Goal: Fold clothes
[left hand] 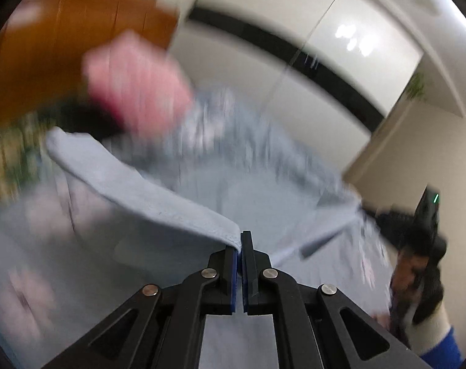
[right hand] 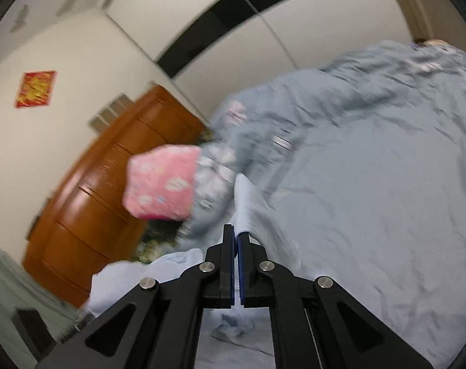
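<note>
Light-blue garment (left hand: 134,181): edge pinched in closed left gripper (left hand: 241,246) and closed right gripper (right hand: 236,243), above bed (right hand: 387,184).

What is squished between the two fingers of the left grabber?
An edge of the light blue cloth is pinched between the fingers of the left gripper. The left wrist view shows it best.

A glossy orange-brown wooden chest of drawers (right hand: 110,190) stands against a white wall (right hand: 63,61) bearing a red-and-gold paper square (right hand: 35,88); a pale blue bedsheet (right hand: 387,200) covers the bed.
</note>
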`<action>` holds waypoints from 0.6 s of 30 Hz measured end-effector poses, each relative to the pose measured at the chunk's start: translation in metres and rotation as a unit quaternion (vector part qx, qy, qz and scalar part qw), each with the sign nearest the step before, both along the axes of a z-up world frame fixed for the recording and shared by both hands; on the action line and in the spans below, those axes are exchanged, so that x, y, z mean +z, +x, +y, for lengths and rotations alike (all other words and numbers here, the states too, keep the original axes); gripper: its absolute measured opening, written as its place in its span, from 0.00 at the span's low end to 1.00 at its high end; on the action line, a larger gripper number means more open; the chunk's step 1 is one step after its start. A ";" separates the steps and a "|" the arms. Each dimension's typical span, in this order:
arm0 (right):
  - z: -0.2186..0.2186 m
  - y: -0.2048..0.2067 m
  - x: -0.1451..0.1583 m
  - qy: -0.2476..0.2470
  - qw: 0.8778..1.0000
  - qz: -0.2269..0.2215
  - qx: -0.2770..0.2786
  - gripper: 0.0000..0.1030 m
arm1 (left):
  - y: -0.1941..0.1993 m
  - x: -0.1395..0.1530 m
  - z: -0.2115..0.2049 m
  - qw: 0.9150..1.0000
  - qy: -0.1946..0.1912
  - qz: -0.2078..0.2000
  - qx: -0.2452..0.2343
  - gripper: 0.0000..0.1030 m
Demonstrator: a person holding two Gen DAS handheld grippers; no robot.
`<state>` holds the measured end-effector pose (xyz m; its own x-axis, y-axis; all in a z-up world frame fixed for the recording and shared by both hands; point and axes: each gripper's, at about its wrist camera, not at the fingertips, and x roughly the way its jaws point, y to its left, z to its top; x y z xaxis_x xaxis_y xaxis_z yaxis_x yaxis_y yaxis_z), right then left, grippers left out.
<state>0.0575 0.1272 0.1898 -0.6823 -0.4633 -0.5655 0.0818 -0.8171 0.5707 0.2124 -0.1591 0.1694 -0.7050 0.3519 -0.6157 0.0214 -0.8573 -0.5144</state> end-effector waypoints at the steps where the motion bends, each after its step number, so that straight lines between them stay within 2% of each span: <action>1: 0.014 0.005 -0.010 0.002 1.000 -0.014 -0.011 0.01 | 0.002 -0.016 0.014 1.000 0.010 -0.021 -0.016 0.02; 5: 0.077 0.025 -0.030 0.012 0.996 -0.043 -0.074 0.01 | 0.001 -0.028 0.074 0.995 0.018 -0.039 -0.095 0.02; 8: 0.124 0.041 -0.025 0.022 0.992 -0.039 -0.119 0.01 | -0.001 -0.032 0.120 0.987 0.021 -0.046 -0.155 0.06; 11: 0.163 0.053 -0.008 0.035 0.987 -0.021 -0.156 0.01 | -0.007 -0.034 0.152 0.977 0.038 -0.057 -0.202 0.08; 13: 0.186 0.059 0.003 0.050 0.983 -0.011 -0.178 0.01 | -0.011 -0.035 0.162 0.972 0.049 -0.062 -0.220 0.09; 15: 0.204 0.065 0.013 0.072 0.976 0.000 -0.207 0.01 | -0.013 -0.035 0.160 0.971 0.048 -0.066 -0.225 0.11; 18: 0.231 0.072 0.017 0.096 0.964 0.005 -0.247 0.01 | -0.020 -0.038 0.143 0.975 0.035 -0.069 -0.210 0.29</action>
<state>0.1292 0.3581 0.2065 -0.7986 0.0320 -0.6011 -0.3395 -0.8485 0.4059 0.1923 -0.0160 0.1312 -0.4021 0.6366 -0.6580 -0.2507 -0.7678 -0.5896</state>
